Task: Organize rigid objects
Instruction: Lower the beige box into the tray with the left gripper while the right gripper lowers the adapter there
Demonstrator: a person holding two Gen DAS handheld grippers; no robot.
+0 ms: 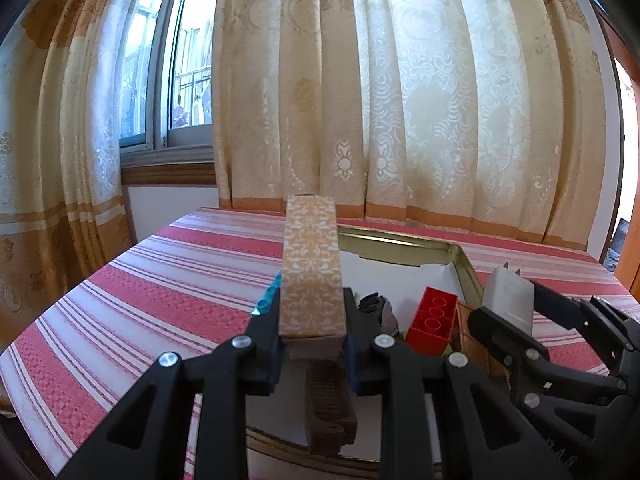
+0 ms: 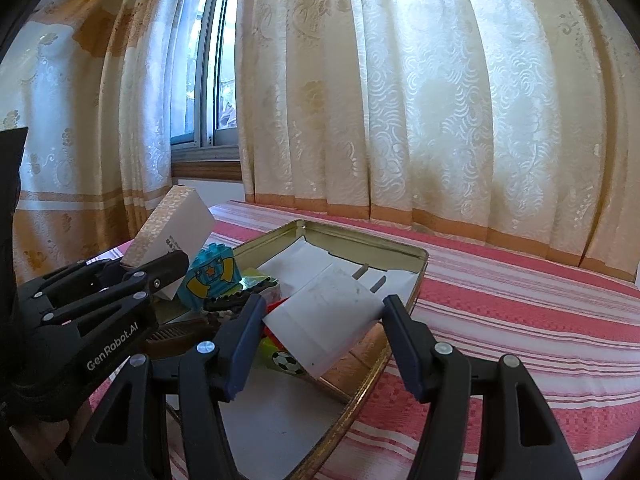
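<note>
Left gripper [image 1: 312, 336] clamps a tan patterned box [image 1: 312, 268] over the gold tin tray [image 1: 466, 268] – right gripper [image 2: 324, 320] grips a white plug adapter [image 2: 324, 316]. Only the right view shows a soccer-ball sticker [image 2: 286, 362].

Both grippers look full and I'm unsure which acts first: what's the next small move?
Probably lower the right gripper a little and release the white plug adapter onto the bare white liner of the gold tin. It hangs tilted above the tin, while the left gripper holds the patterned box clear.
</note>
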